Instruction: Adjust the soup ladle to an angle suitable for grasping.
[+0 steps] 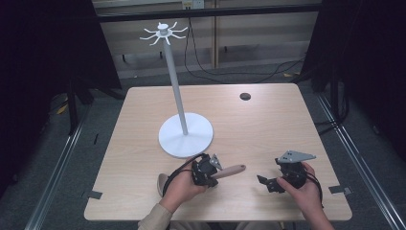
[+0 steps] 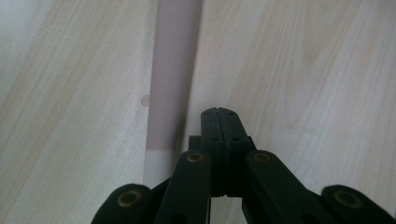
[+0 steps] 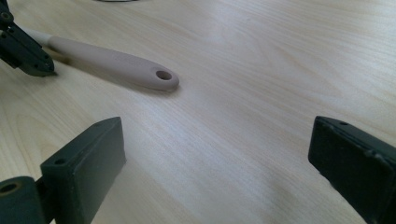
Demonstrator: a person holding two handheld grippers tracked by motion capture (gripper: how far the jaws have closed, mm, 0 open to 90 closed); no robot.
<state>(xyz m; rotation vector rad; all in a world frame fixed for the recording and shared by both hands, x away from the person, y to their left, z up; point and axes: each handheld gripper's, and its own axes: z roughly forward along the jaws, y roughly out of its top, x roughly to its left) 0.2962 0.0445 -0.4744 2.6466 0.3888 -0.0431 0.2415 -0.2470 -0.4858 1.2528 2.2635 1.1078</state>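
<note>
A utensil with a beige handle (image 1: 231, 171) lies on the wooden table (image 1: 268, 129) near its front edge; its rounded head (image 1: 162, 184) pokes out by the left hand. My left gripper (image 1: 205, 173) rests over the handle's middle. In the left gripper view its jaws (image 2: 219, 113) are pressed together with nothing between them, and the handle (image 2: 173, 70) runs along the table just to their left. My right gripper (image 1: 266, 182) stands open, low over the table to the right of the handle's end. The handle (image 3: 116, 63), with a hanging hole, lies ahead of its spread jaws (image 3: 219, 158).
A white stand (image 1: 186, 136) with a tall pole and a crown of hooks (image 1: 164, 32) rises behind the left hand. A round dark hole (image 1: 245, 96) sits in the tabletop at the back right. Dark curtains and cables lie beyond the table.
</note>
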